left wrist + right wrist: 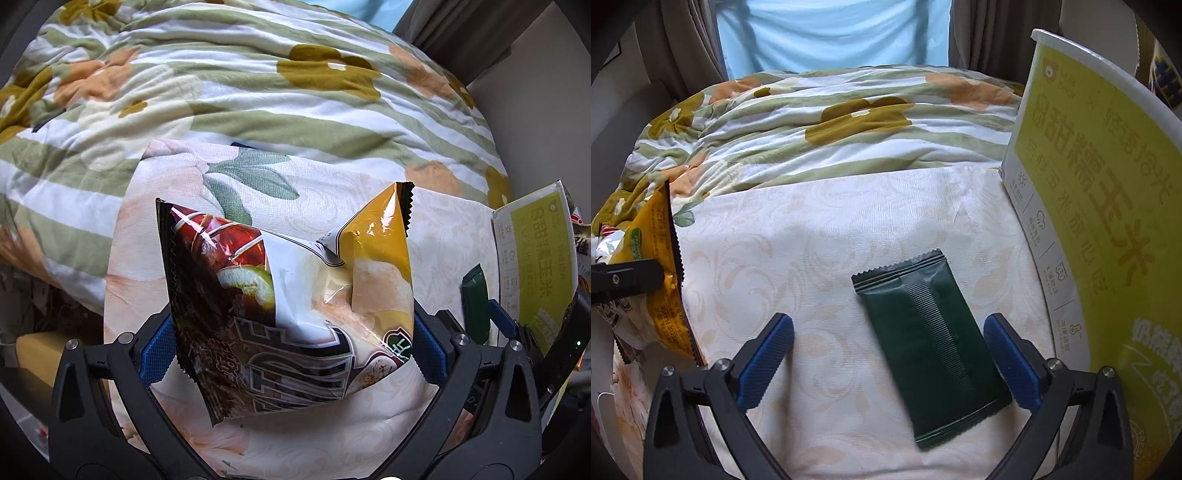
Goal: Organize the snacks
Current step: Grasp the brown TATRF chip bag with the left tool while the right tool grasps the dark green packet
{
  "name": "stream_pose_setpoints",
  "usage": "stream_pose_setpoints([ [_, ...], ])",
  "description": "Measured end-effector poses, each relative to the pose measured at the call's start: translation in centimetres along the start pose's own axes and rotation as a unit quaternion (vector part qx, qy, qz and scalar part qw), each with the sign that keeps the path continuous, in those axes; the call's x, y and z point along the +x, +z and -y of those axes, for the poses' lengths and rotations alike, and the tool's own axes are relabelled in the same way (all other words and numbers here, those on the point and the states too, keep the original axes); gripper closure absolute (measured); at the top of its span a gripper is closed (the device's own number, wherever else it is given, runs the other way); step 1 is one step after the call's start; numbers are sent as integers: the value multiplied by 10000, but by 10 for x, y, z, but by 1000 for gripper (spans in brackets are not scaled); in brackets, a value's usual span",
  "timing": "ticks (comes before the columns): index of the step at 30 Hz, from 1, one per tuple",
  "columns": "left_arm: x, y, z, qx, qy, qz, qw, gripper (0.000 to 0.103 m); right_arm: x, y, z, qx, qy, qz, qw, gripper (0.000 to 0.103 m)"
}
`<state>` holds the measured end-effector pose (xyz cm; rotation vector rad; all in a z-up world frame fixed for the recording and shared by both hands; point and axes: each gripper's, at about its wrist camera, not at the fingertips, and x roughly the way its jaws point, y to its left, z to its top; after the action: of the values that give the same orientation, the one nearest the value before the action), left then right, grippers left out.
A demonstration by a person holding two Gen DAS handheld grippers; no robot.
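Landmark: the pale floral cloth [820,236] spread flat over the striped flowered quilt [229,92].

Left side of the cloth: the left gripper [291,343] has its blue pads [159,347] pressed against both sides of a puffy chip bag [291,295], yellow, white and dark red. The bag is crumpled in the middle, its serrated seams pointing away from the camera, and it is grasped just above the cloth. In the right wrist view the same bag shows at the cloth's left edge, with a black gripper part across it.

Middle of the cloth, right of the chip bag: a dark green packet [931,328] lies flat, seam side up, slightly skewed. The right gripper [888,347] has its fingers spread wide; the packet sits between them, closer to the right pad [1012,358], which it touches or nearly touches; contact cannot be told. The left pad is well apart from it.

Right edge of the cloth: a yellow-green and white carton [1097,206] with printed characters stands upright, just beside the green packet.
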<state>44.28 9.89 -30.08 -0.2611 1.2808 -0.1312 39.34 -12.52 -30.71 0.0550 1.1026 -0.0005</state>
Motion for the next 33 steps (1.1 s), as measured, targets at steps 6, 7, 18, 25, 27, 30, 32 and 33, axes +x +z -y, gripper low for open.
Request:
stream_pose_setpoints([
  [6, 5, -3, -3, -20, -125, -63, 9999, 1, -7, -5, -2, 38, 427, -157, 9990, 1],
  [7, 5, -3, -2, 7, -117, -65, 9999, 1, -7, -5, -2, 38, 466, -168, 9988, 1],
  [18, 5, -14, 23, 486, 99, -83, 9987, 14, -7, -3, 3, -3, 112, -20, 9999, 28],
  [25, 1, -15, 25, 585, 68, -39, 9983, 26, -8, -5, 5, -108, -17, 58, 9999, 40],
  [27, 0, -15, 25, 603, 77, -23, 9981, 28, -8, -5, 5, -191, -99, 99, 9997, 44],
  [30, -2, -16, 27, 669, 122, 4, 9977, 29, -9, -5, 7, -146, -130, 150, 9997, 50],
  [32, -4, -17, 29, 691, 145, 21, 9975, 29, -8, -4, 7, -192, -116, 166, 9996, 53],
  [33, -5, -18, 29, 684, 143, 37, 9975, 29, -8, -4, 7, -208, -104, 170, 9996, 55],
])
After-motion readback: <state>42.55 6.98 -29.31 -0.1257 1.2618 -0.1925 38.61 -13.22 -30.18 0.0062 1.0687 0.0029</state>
